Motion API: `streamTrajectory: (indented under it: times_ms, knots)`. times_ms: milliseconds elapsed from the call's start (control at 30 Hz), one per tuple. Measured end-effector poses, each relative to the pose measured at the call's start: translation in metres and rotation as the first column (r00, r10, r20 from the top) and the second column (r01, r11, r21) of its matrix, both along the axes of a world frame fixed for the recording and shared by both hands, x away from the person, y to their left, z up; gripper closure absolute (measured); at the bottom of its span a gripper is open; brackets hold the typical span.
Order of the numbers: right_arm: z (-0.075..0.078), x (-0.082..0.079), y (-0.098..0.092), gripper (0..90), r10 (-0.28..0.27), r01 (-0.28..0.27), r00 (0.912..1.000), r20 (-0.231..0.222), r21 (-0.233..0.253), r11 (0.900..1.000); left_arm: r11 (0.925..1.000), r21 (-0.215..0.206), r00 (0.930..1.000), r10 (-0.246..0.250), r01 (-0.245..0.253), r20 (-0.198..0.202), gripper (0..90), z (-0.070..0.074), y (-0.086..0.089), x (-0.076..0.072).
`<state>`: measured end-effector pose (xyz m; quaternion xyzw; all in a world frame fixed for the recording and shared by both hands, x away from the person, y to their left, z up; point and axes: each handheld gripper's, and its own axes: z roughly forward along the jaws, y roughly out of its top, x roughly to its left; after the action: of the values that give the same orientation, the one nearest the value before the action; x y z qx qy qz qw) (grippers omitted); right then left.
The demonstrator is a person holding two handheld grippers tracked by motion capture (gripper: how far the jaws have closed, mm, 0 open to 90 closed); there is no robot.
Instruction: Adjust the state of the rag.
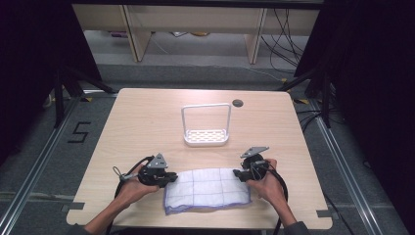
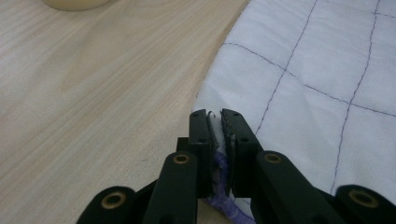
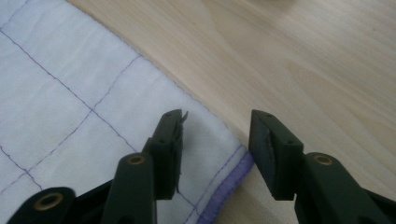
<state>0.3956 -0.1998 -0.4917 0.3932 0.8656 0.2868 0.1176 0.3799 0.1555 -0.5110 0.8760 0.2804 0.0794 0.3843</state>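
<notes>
A white cloth (image 1: 208,189) with a purple grid and purple hem lies flat near the table's front edge. My left gripper (image 1: 171,179) is at the cloth's left edge, and in the left gripper view my left gripper (image 2: 215,114) is shut on a pinched fold of the cloth (image 2: 317,88). My right gripper (image 1: 238,174) is at the cloth's upper right corner. In the right gripper view my right gripper (image 3: 216,117) stands open, its jaws straddling the corner of the cloth (image 3: 70,88), one over the fabric and one over bare wood.
A white rack (image 1: 206,126) with a tall wire frame and perforated base stands at the table's middle, behind the cloth. A dark round grommet (image 1: 238,103) sits near the far edge. Bare wooden table (image 1: 147,127) lies to the left and right of the rack.
</notes>
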Motion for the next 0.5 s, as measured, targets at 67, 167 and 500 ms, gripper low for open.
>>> streamTrajectory:
  times_ms: [67,167,500]
  knots:
    - [-0.002,0.002,0.000,62.8,0.003,-0.003,1.0000,0.002,0.000,1.000,1.0000,0.006,1.0000,0.002,-0.002,0.004,83.0,0.000,0.000,-0.001]
    - [-0.002,0.003,-0.001,79.8,0.028,-0.028,0.9996,-0.009,0.017,0.999,1.0000,-0.004,1.0000,0.001,-0.001,0.003,83.7,0.000,0.000,-0.003]
    - [0.028,0.024,0.038,86.1,0.119,-0.116,0.9911,0.059,-0.058,0.992,0.9977,-0.060,0.9991,-0.034,0.033,-0.024,84.4,0.004,0.009,-0.044]
